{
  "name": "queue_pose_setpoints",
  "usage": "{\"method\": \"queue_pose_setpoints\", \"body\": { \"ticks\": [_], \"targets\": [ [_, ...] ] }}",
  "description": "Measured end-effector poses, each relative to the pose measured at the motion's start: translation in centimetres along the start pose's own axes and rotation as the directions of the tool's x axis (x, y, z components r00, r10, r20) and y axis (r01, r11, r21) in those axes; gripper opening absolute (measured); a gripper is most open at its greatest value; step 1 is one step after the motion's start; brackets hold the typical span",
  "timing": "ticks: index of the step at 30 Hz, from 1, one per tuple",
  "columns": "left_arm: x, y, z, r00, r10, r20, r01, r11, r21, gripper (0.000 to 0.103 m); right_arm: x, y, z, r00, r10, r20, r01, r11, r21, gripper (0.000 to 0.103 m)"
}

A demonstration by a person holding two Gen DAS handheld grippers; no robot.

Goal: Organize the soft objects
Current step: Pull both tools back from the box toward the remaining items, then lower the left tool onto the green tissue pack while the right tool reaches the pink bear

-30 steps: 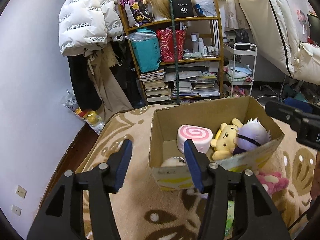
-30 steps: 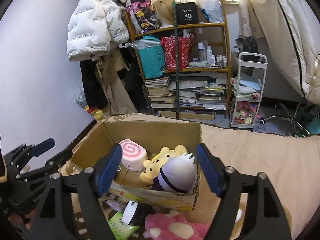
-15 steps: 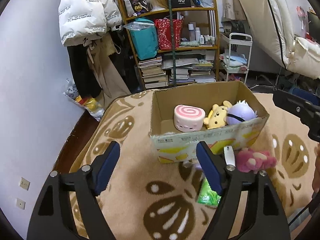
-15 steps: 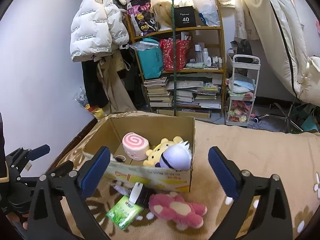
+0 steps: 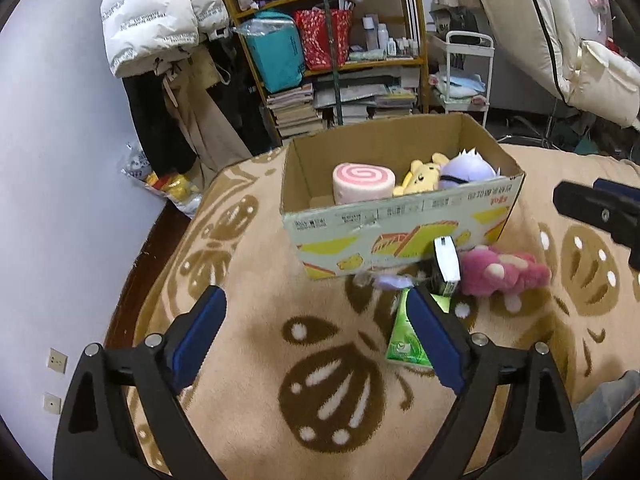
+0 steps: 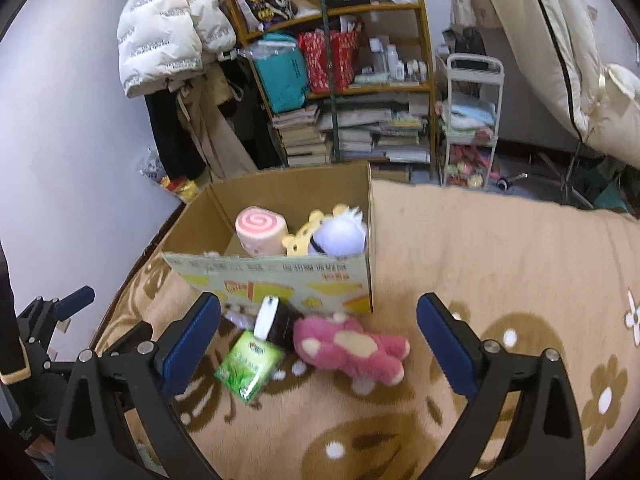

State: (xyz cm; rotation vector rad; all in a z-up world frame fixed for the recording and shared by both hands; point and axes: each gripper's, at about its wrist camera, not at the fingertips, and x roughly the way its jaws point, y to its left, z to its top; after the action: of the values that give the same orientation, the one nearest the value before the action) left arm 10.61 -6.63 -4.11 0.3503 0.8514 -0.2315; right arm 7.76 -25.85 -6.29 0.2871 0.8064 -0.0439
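Note:
An open cardboard box (image 5: 400, 216) (image 6: 280, 280) stands on the patterned beige blanket. Inside it sit a pink swirl roll plush (image 5: 362, 182) (image 6: 260, 232), a yellow bear (image 5: 418, 178) (image 6: 300, 240) and a purple, white-haired plush (image 5: 468, 170) (image 6: 340, 236). In front of the box lie a pink bear plush (image 5: 500, 272) (image 6: 352, 348), a green tissue pack (image 5: 404, 340) (image 6: 248, 364) and a small black-and-white carton (image 5: 446, 264) (image 6: 276, 320). My left gripper (image 5: 314, 304) hovers short of the box, its jaws opening with nothing between them. My right gripper (image 6: 318, 308) is open wide just above the pink bear.
A crowded wooden shelf (image 5: 352, 60) with books and bags, hanging coats (image 5: 160, 12) and a white trolley (image 6: 472, 120) stand behind the blanket's far edge. The wall (image 5: 60, 160) runs along the left. Bare blanket (image 6: 500, 240) stretches to the right of the box.
Both grippers have drawn back from the box and opened wider. The pink bear, green pack and carton in front of the box have come into fuller view.

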Motion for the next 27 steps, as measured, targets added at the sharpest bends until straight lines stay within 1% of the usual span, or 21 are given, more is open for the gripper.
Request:
{"method": "queue_pose_setpoints", "body": {
  "ticks": [3, 6, 9, 10, 13, 20, 23, 27],
  "targets": [
    [0.7, 0.0, -0.3, 1.0, -0.007, -0.021, 0.007, 1.0, 0.005, 0.09, 0.9, -0.1, -0.3, 0.999, -0.01, -0.033, 0.01, 1.0, 0.0, 0.103],
    [1.7, -0.2, -0.6, 0.999, -0.014, -0.048, 0.015, 1.0, 0.015, 0.09, 1.7, -0.5, -0.5, 0.998, 0.0, -0.062, 0.0, 1.0, 0.008, 0.103],
    [2.7, -0.2, -0.7, 0.997, -0.018, -0.069, 0.019, 1.0, 0.01, 0.09, 2.8, -1.0, -0.7, 0.995, -0.006, -0.099, 0.009, 1.0, 0.028, 0.103],
    [3.0, -0.3, -0.7, 0.997, -0.024, -0.074, 0.025, 1.0, 0.006, 0.09, 2.8, -1.0, -0.7, 0.995, -0.006, -0.099, 0.009, 1.0, 0.028, 0.103],
    [3.5, -0.6, -0.7, 0.997, -0.037, -0.073, 0.037, 0.999, -0.003, 0.09, 3.4, -1.5, -1.0, 0.991, -0.013, -0.131, 0.019, 0.999, 0.049, 0.103],
    [4.1, -1.1, -0.5, 0.997, -0.054, -0.059, 0.054, 0.999, -0.008, 0.09, 4.6, -2.0, -1.2, 0.986, -0.029, -0.166, 0.04, 0.997, 0.061, 0.103],
    [4.6, -1.2, -0.5, 0.994, -0.083, -0.068, 0.082, 0.996, -0.024, 0.09, 4.9, -1.9, -1.1, 0.985, -0.025, -0.173, 0.035, 0.998, 0.057, 0.103],
    [5.4, -1.6, -0.5, 0.992, -0.098, -0.084, 0.096, 0.995, -0.024, 0.09, 5.5, -1.5, -1.0, 0.982, -0.032, -0.186, 0.041, 0.998, 0.041, 0.103]
  ]
}}
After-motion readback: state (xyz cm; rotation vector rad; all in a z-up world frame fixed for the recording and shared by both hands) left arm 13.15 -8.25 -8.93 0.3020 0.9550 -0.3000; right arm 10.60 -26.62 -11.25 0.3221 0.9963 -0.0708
